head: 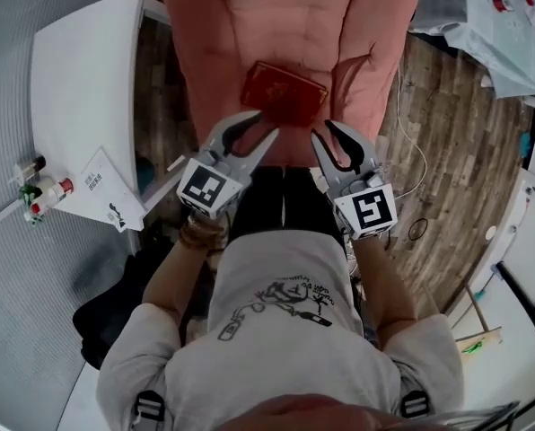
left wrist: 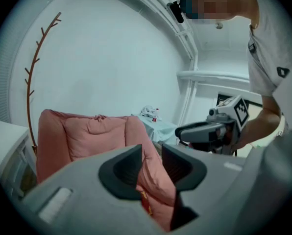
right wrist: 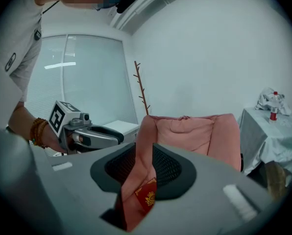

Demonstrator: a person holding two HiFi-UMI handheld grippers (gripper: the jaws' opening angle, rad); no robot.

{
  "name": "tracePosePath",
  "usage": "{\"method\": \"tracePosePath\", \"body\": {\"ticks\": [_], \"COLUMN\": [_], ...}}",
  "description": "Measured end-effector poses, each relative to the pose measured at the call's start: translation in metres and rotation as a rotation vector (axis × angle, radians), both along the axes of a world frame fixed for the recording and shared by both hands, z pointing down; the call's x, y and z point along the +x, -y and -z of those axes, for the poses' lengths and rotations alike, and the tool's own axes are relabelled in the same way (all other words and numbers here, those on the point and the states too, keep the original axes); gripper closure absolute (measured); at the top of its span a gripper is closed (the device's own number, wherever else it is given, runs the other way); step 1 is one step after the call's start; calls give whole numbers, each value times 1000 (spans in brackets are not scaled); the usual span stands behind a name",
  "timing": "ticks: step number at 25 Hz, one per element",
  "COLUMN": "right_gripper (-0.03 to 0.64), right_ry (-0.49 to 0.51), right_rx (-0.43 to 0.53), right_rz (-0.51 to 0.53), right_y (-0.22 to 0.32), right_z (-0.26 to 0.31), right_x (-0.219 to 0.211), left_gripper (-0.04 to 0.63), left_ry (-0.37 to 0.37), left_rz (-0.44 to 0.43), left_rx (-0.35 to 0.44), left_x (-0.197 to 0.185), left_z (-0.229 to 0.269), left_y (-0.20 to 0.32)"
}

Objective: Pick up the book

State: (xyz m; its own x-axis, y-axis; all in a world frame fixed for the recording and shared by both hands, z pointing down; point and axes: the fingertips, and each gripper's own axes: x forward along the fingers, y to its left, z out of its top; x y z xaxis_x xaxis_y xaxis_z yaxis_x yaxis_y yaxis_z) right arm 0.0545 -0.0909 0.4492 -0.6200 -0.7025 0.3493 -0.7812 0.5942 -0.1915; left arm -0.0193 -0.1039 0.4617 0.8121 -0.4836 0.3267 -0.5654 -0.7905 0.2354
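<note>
The red book (head: 284, 94) lies flat on the seat cushion of the pink armchair (head: 215, 25), just beyond the tips of both grippers, and neither touches it. The left gripper (head: 263, 126) has its jaws a narrow gap apart with nothing between them; in its own view only the armchair's padding and a sliver of the book show through the gap. The right gripper (head: 324, 131) is the same: slightly parted, empty, the book's gold-stamped cover visible past its jaws. The likeliest trouble, I judge, is that the book sits flush on a soft cushion, so a jaw coming in shallow may ride over the cover or press it into the padding instead of getting under an edge. A nudge from either tip could also slide it toward the backrest, out of easy reach. With the gaps this slim, a jaw could snag upholstery along with the book, or pinch only the cover, so the pages fall open on lifting. The 2 grippers are near each other and could knock together on 1 small target.
</note>
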Motion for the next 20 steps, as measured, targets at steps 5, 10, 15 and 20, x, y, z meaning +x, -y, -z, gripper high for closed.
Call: {"method": "tracePosePath", "body": {"ticks": [5, 10, 15, 20], "right_gripper": [439, 383, 337, 306], "right_ry": [-60, -79, -51, -23], "right_rx": [-102, -205, -303, -374], "right_rz": [-34, -70, -110, -168], "right_y": [17, 22, 19, 16], "right_z": [-84, -173, -251, -323], "right_x": [2, 2, 0, 4], "left_gripper": [428, 375, 319, 276], "left_ry": [50, 104, 125, 132], "left_rz": [9, 24, 8, 3], "left_rx": [-73, -135, -190, -217], "left_x": [-14, -31, -38, -36], "left_z": [-79, -162, -229, -289], "left_y": [22, 33, 40, 49]}}
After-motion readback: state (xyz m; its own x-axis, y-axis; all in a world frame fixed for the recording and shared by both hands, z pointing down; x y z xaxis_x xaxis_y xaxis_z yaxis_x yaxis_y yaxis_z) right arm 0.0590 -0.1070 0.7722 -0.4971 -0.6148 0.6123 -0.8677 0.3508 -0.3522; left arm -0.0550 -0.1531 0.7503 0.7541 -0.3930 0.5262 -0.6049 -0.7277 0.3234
